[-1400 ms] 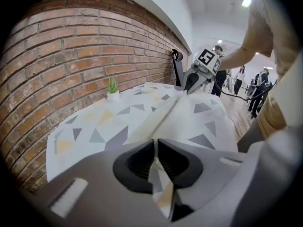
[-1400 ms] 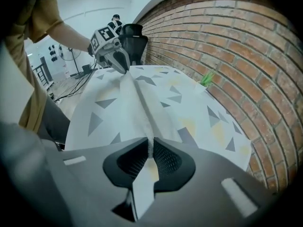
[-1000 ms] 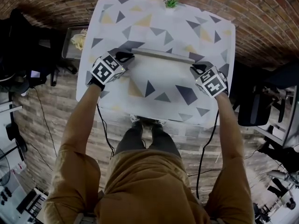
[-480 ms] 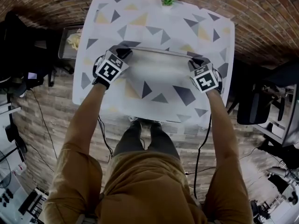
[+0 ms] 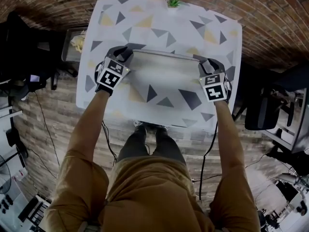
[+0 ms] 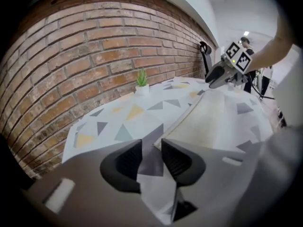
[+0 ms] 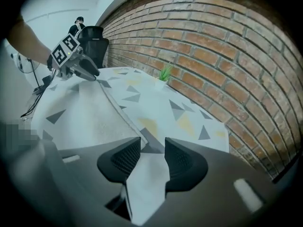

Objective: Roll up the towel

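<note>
The towel (image 5: 164,67) lies pale grey on the table, its hemmed far edge running between my two grippers. My left gripper (image 5: 123,52) sits at the towel's far left corner and my right gripper (image 5: 203,61) at the far right corner. Both pairs of jaws have just been opening. In the left gripper view the gripper (image 6: 151,144) shows bare patterned cloth in its gap, with the towel (image 6: 218,117) corner beside one pad. The right gripper (image 7: 152,144) likewise stands open over the cloth, the towel (image 7: 90,112) edge just beside it. Neither gripper presses on the towel.
A white tablecloth (image 5: 159,21) with grey and yellow triangles covers the table. A small potted plant (image 5: 174,2) stands at the far edge against the brick wall. A low cart (image 5: 76,41) stands left of the table and a dark chair (image 5: 260,111) right of it.
Both grippers have tilted and shifted slightly along the towel's far edge. Their jaws have parted a little and the towel's corners lie free on the table.
</note>
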{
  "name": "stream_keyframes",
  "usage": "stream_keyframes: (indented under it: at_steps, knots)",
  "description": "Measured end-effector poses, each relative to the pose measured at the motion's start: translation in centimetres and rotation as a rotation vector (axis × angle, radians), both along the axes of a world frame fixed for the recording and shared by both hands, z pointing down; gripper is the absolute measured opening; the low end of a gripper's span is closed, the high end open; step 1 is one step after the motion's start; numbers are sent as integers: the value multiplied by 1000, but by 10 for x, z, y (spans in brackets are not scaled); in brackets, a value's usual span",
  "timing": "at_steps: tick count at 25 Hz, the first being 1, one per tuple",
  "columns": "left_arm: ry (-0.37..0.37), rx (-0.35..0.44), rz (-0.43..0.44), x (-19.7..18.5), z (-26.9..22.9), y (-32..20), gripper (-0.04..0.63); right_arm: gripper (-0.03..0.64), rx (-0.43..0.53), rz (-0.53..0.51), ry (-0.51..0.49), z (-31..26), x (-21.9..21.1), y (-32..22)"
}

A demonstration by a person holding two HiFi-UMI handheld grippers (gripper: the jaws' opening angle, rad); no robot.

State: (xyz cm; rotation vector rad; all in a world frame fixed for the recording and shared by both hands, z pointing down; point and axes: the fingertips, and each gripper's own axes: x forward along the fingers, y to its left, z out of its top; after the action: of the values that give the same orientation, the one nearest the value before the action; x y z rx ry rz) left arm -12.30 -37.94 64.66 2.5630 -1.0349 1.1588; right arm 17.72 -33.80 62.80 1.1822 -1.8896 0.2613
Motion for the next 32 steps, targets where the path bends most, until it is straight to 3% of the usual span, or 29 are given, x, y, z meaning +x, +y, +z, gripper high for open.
stream_keyframes:
  at_steps: [4, 9, 11, 17, 24, 28, 32]
  knots:
    - [69, 14, -111, -23, -14, 7, 135, 140, 46, 32, -27, -17, 10, 14]
    - [152, 26, -184, -34, -26, 31, 135, 137, 50, 46, -67, -26, 10, 42]
    - [199, 24, -213, -31, -35, 43, 135, 100, 57, 52, -90, -31, 7, 54]
    - [298, 47, -255, -26, -63, 81, 130, 5, 117, 64, -156, -52, -8, 88]
    - [398, 84, -271, -28, -106, 123, 61, 3, 188, 107, -302, -96, -19, 124]
    - [431, 162, -255, -32, -143, 140, 61, 3, 276, 126, -353, -135, -18, 135]
    - [447, 297, -225, -37, -192, 152, 61, 3, 376, 140, -410, -179, -12, 142]
